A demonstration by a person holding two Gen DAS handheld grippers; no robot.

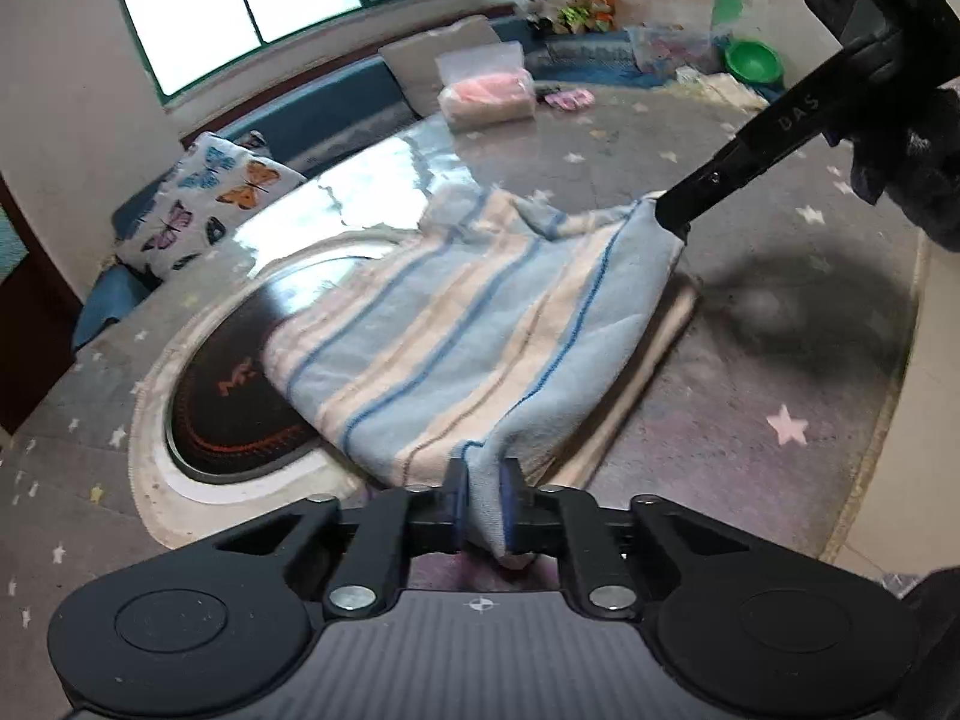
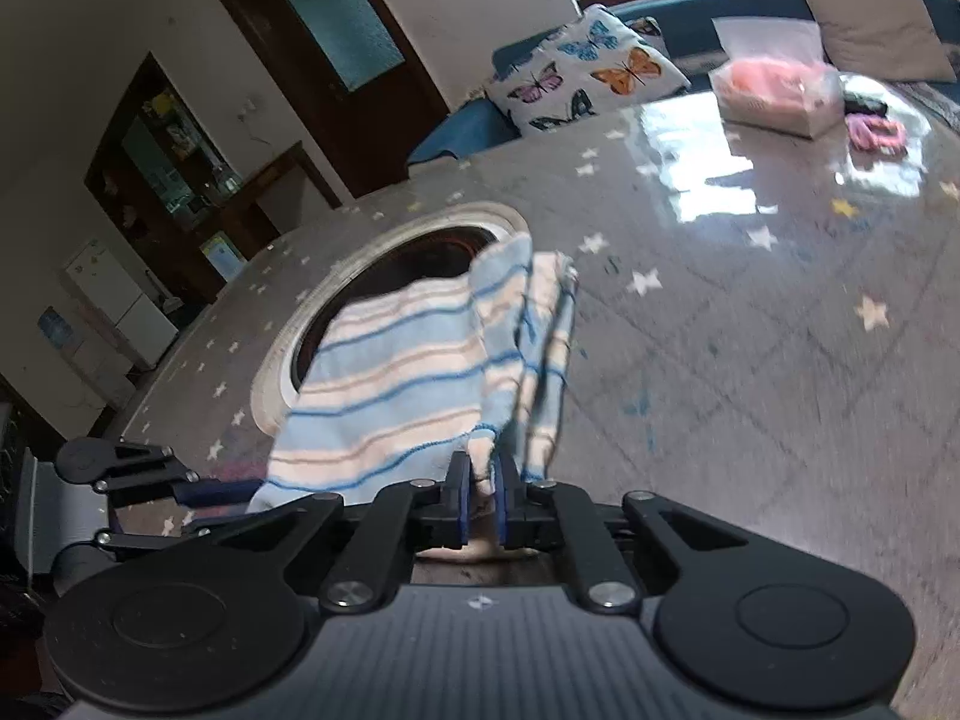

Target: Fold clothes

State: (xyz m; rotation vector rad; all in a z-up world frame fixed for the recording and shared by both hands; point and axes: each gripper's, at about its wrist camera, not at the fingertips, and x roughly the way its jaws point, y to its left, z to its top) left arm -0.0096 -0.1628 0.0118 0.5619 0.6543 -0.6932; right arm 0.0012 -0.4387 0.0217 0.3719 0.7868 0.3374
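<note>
Tablecloth [image 1: 750,360], grey with pale stars, covers the round table under your hands, and a dark induction hob [image 1: 234,396] sits in its ringed cut-out. Over part of that hob lies the striped blue-and-cream towel [image 1: 468,324], stretched between your two grippers. Your left gripper [image 1: 485,501] has its jaws clamped on the near corner; your right gripper [image 2: 480,498] is pinched shut on the opposite corner, lifting it slightly.
</note>
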